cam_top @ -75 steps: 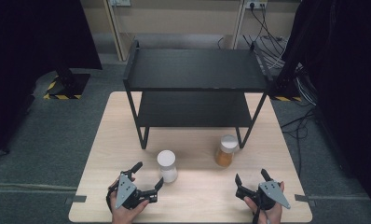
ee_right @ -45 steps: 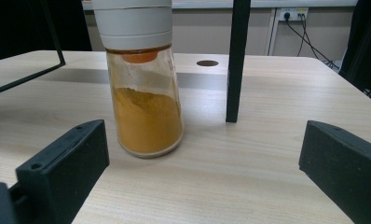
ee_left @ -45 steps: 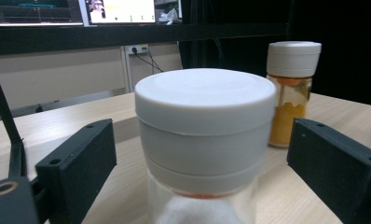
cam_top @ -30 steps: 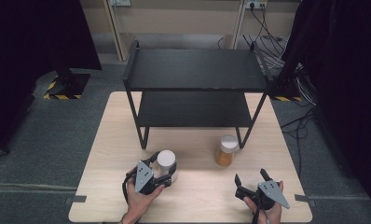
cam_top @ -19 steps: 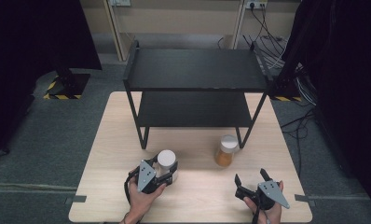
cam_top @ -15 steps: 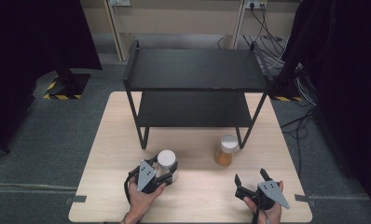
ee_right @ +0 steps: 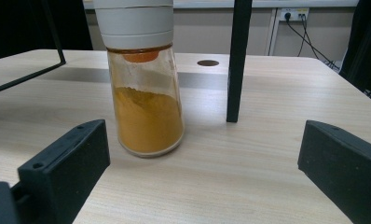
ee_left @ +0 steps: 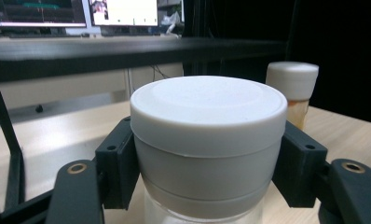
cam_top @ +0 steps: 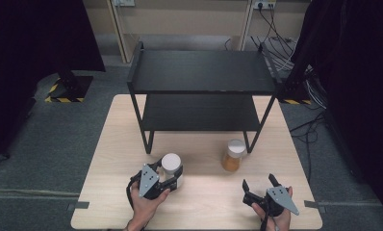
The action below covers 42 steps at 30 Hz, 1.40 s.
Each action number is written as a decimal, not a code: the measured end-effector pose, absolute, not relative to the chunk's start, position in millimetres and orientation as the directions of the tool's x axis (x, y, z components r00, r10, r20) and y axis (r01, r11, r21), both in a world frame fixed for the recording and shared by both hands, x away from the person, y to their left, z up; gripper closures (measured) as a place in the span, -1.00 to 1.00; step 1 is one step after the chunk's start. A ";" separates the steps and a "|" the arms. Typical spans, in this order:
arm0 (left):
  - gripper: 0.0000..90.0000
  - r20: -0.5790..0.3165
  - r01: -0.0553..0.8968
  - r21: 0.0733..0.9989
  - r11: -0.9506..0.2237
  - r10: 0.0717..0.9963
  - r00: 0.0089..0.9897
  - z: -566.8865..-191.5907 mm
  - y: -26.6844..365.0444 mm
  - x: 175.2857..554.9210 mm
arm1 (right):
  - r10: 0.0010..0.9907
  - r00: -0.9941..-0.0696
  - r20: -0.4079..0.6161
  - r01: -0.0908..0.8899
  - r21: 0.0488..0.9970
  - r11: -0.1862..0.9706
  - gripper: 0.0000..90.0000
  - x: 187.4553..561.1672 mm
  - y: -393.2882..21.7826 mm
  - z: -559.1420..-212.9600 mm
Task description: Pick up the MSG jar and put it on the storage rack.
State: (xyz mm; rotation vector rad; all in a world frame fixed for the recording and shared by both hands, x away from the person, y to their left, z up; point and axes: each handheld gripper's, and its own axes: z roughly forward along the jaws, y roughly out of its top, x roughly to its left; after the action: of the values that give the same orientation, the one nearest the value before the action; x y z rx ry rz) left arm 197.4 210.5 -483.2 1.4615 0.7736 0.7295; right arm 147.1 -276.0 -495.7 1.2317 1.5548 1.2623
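A clear jar with a wide white lid (cam_top: 171,163) (ee_left: 207,121) stands on the wooden table (cam_top: 108,159) in front of the rack's left leg. My left gripper (cam_top: 173,176) (ee_left: 208,170) is shut on it, its black pads (ee_left: 118,168) pressing both sides just under the lid. A second jar, holding orange powder under a white cap (cam_top: 233,156) (ee_right: 146,107) (ee_left: 291,93), stands to the right. My right gripper (cam_top: 258,182) (ee_right: 207,158) rests near the front right edge, open, facing that jar from a short way off with nothing between its jaws.
A black two-tier metal rack (cam_top: 201,72) stands at the back of the table, both shelves bare. Its front right leg (ee_right: 237,60) rises just right of the orange jar. Cables lie on the floor at the back right (cam_top: 314,86).
My left gripper has moved from the front edge up to the white-lidded jar and closed its jaws on it. The right gripper and the orange jar have stayed put.
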 end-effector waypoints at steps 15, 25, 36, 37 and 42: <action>-0.26 -0.001 -0.023 1.000 0.017 0.836 0.549 -455.4 213.5 194.3 | 0.972 -0.235 0.006 0.208 0.977 0.044 -0.95 147.2 -275.6 -495.7; -0.26 0.005 -0.052 0.998 0.025 0.857 0.515 -438.8 213.7 196.9 | 0.972 -0.235 0.009 0.211 0.977 0.042 -0.95 147.7 -275.9 -495.3; -0.26 0.020 -0.081 0.996 0.023 0.873 0.487 -416.9 209.6 202.6 | 0.972 -0.233 0.013 0.213 0.976 0.038 -0.95 147.9 -276.0 -495.1; -0.26 0.020 -0.084 0.996 0.023 0.874 0.485 -414.9 209.3 203.5 | 0.972 -0.233 0.014 0.214 0.976 0.037 -0.95 147.9 -276.1 -495.1; -0.26 0.015 -0.099 0.994 0.037 0.877 0.480 -404.4 208.5 207.6 | 0.973 -0.232 0.017 0.215 0.976 0.034 -0.95 148.0 -276.4 -495.0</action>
State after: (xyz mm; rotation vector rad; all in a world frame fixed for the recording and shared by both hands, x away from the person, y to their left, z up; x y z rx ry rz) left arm 207.6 208.5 -404.4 1.3213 0.7682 0.8746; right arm 148.0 -276.4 -495.0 1.2435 1.5532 1.2632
